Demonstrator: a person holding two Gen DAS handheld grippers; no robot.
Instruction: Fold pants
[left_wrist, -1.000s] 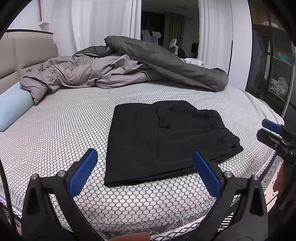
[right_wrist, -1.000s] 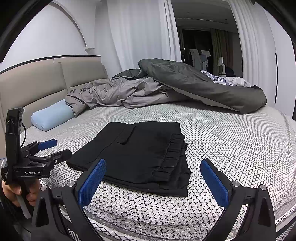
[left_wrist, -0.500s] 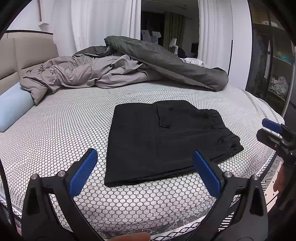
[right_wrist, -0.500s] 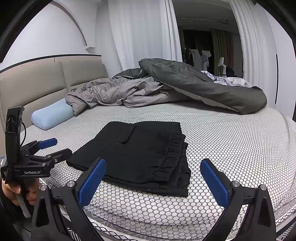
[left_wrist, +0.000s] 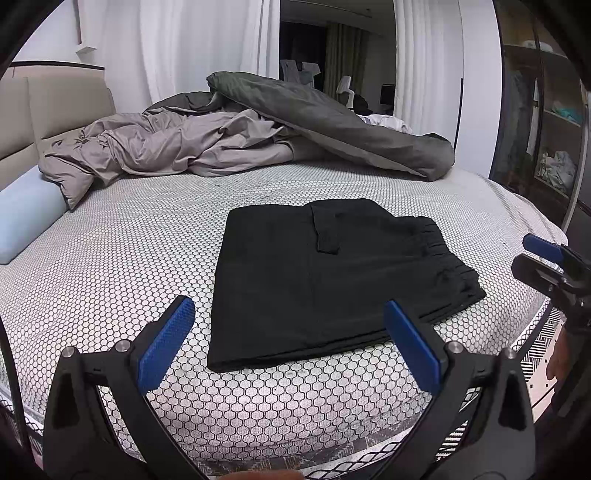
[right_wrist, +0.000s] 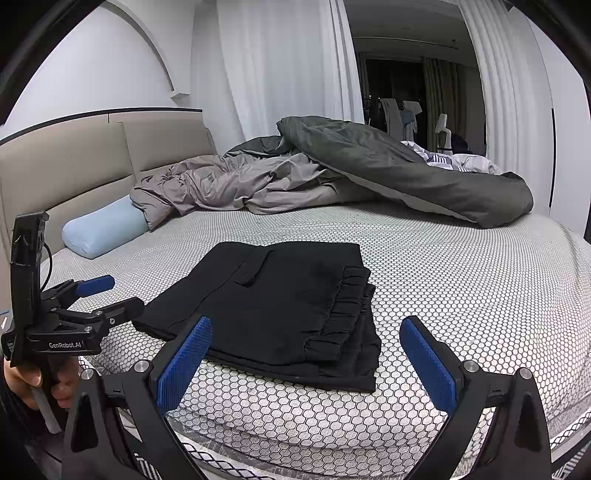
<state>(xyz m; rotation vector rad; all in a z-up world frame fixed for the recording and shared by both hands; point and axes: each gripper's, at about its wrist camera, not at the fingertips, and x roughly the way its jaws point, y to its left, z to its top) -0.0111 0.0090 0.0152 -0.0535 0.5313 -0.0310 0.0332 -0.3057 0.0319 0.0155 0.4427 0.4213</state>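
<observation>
at 9 o'clock the light blue bolster (left_wrist: 22, 218) is lying against the headboard. the left gripper (left_wrist: 288, 343) is hanging wide open at 6 o'clock, gripping nothing. the black pants (left_wrist: 325, 273) are lying folded flat at the centre of the honeycomb bedsheet (left_wrist: 122, 266). the right gripper (right_wrist: 306, 358) is gaping just as wide, holding nothing, with the pants' waistband (right_wrist: 347, 314) sitting at its 12 o'clock.

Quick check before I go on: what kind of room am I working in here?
Most likely a home bedroom: the folded black pants lie on a bed with a padded headboard, a rumpled grey duvet and a light blue pillow.
</observation>
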